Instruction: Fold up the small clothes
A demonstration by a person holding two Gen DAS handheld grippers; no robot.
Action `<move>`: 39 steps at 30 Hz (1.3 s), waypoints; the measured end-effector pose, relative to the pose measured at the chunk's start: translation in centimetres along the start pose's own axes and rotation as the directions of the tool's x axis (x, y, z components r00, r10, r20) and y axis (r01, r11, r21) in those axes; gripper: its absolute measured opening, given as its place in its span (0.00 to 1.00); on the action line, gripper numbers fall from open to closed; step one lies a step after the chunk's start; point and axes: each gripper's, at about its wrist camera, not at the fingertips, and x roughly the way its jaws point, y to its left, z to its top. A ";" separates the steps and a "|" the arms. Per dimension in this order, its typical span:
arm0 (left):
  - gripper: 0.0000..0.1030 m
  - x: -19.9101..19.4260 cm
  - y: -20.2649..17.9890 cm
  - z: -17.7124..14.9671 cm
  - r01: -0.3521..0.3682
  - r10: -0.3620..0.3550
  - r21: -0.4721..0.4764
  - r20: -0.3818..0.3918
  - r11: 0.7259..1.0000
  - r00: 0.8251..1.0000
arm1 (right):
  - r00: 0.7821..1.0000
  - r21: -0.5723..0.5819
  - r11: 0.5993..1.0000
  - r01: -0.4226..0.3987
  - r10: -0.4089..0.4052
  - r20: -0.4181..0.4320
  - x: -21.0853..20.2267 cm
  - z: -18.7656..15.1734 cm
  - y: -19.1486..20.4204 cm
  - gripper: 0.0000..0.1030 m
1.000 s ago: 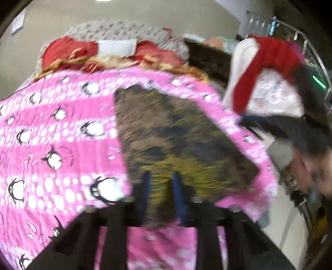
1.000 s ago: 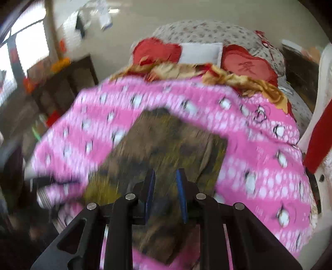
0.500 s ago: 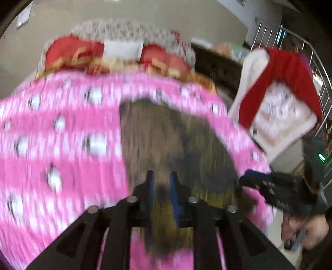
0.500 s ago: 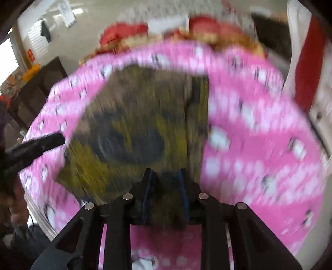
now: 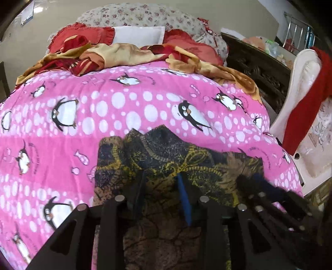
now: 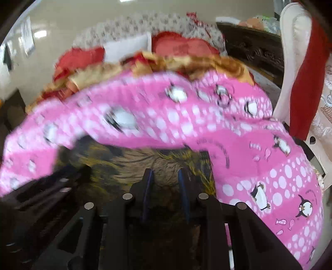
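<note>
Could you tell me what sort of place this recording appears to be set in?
Most likely a home bedroom: a bed under a pink penguin-print blanket, red pillows against a floral headboard, and a dark carved wooden cabinet beside it.

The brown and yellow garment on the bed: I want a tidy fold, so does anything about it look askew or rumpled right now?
Yes. The brown and yellow garment lies bunched on the pink penguin blanket, its far edge peaked and wrinkled, not flat. In the right wrist view a ridge of blanket rises over the garment's far side.
</note>
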 end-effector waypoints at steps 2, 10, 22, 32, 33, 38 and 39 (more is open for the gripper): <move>0.44 0.6 -0.1 -0.5 0.026 -0.026 0.021 0.026 0.999 0.999 | 0.999 0.014 0.999 -0.039 0.039 0.010 0.6 -0.6 -0.9 0.38; 0.48 -0.9 0.3 1.0 0.077 -0.076 0.027 -0.040 0.997 0.996 | 0.992 0.066 0.990 -0.125 0.125 -0.004 0.5 -0.4 -2.3 0.39; 0.82 -4.3 6.5 -6.5 0.449 -0.458 -0.093 -0.217 0.889 0.862 | 0.879 0.274 0.837 -0.473 0.470 0.082 -7.5 -6.7 -13.1 0.66; 0.74 -6.0 5.6 -6.6 0.494 -0.499 -0.080 -0.205 0.866 0.842 | 0.769 0.368 0.710 -0.601 0.638 0.026 -2.9 -9.9 -13.0 0.70; 0.69 -6.1 5.7 -6.9 0.475 -0.479 -0.073 -0.205 0.877 0.853 | 0.776 0.358 0.720 -0.595 0.631 0.019 -2.4 -9.9 -12.7 0.70; 0.66 -6.0 5.6 -7.8 0.435 -0.432 -0.037 -0.212 0.900 0.877 | 0.685 0.416 0.617 -0.668 0.728 0.021 -0.3 -8.6 -11.9 0.70; 0.67 -6.0 5.7 -7.9 0.436 -0.432 -0.032 -0.209 0.900 0.877 | 0.653 0.397 0.604 -0.692 0.757 -0.013 -0.3 -8.4 -11.2 0.70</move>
